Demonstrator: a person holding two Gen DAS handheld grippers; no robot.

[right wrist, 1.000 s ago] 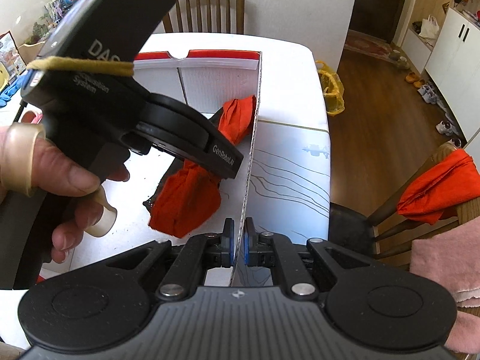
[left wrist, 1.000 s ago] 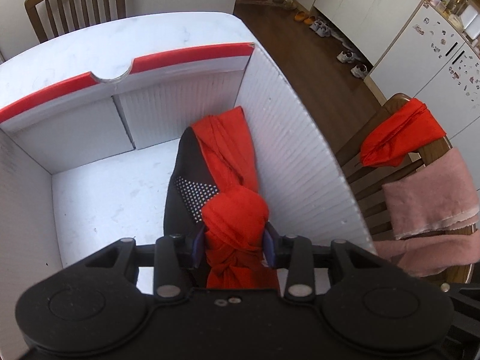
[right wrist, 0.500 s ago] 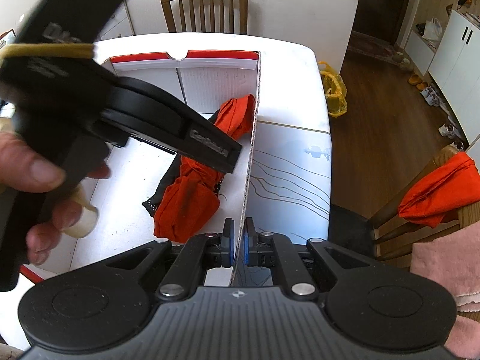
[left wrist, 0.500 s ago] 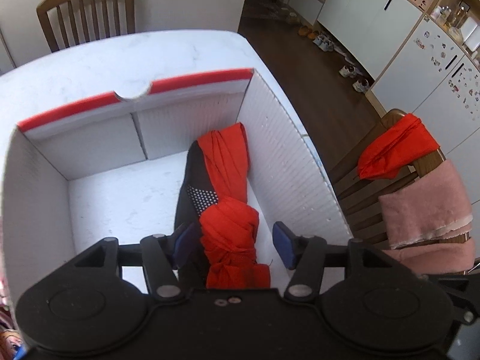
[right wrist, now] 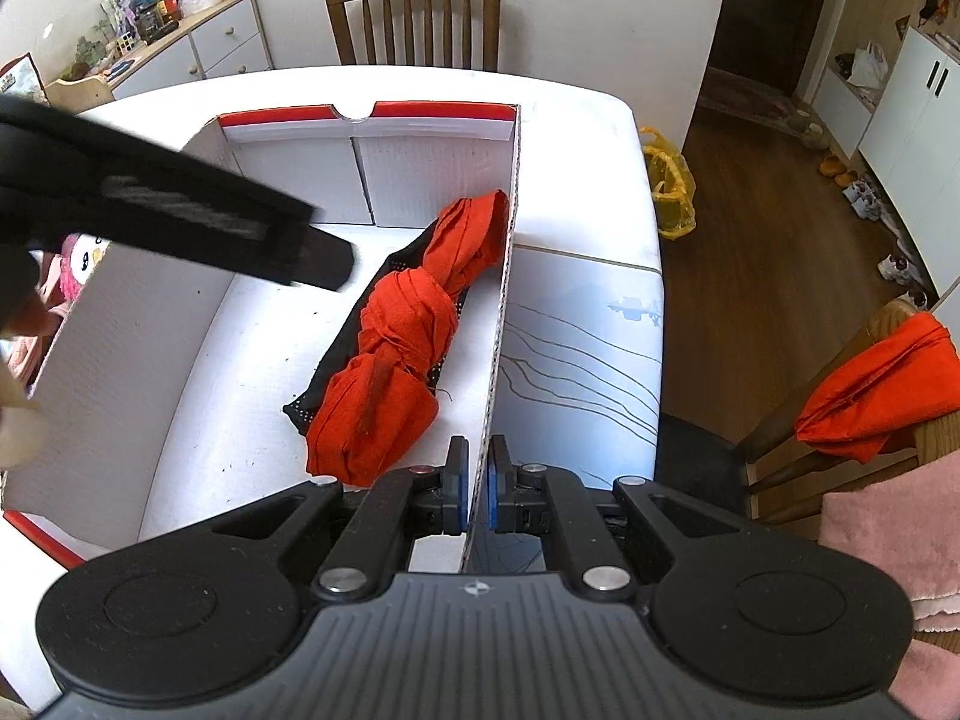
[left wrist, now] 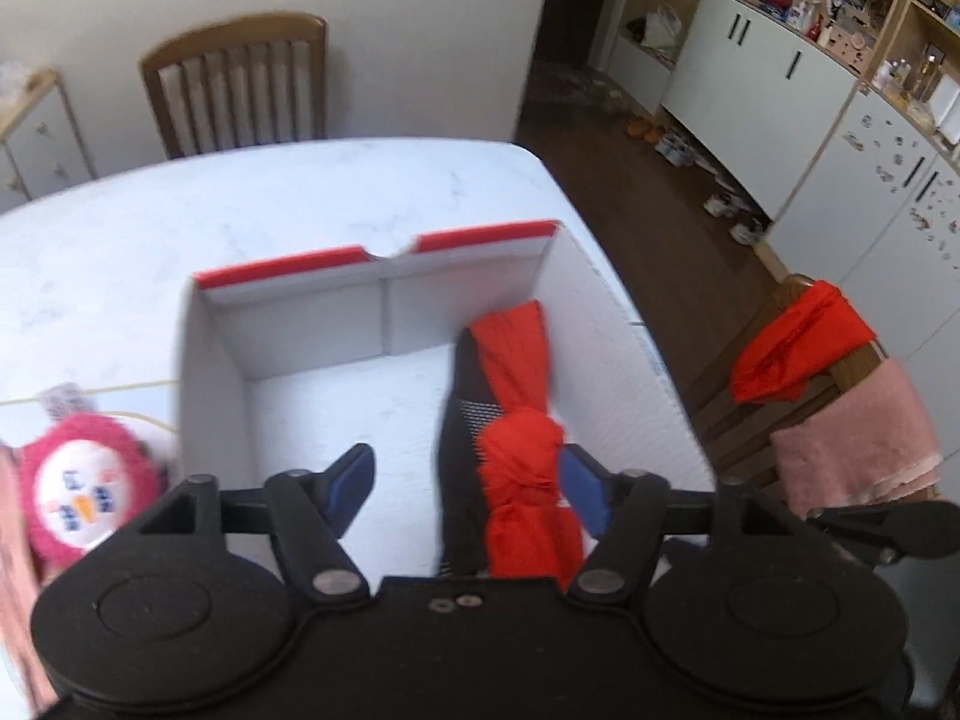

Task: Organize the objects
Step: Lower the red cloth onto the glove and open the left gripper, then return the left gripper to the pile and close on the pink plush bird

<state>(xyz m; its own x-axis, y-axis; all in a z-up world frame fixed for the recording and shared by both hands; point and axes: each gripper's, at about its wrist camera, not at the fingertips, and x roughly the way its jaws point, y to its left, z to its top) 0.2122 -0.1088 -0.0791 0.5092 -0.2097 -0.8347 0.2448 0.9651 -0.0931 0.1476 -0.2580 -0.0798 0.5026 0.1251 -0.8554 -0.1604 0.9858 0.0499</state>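
Observation:
A knotted red cloth bundle (left wrist: 522, 468) wrapped with black dotted fabric lies inside the white cardboard box (left wrist: 210, 390), along its right wall. My left gripper (left wrist: 465, 468) hovers above the bundle, its jaws opening. The bundle shows between them, but the pads (left wrist: 354, 474) stand clear of it. In the right wrist view the same bundle (right wrist: 408, 330) rests on the box floor, and the left gripper's black body (right wrist: 180, 210) crosses the upper left. My right gripper (right wrist: 477, 456) is shut on the top edge of the box's right wall (right wrist: 507, 276).
A pink plush toy (left wrist: 78, 492) sits on the table left of the box. On the right, a wooden chair carries another red cloth (right wrist: 882, 384) and a pink towel (right wrist: 888, 540). A second chair (right wrist: 414, 18) stands behind the table. A yellow bag (right wrist: 669, 192) lies on the floor.
The left gripper has let go of the red bundle, widened its jaws and lifted up and back. The bundle stays in the box. The right gripper has not moved.

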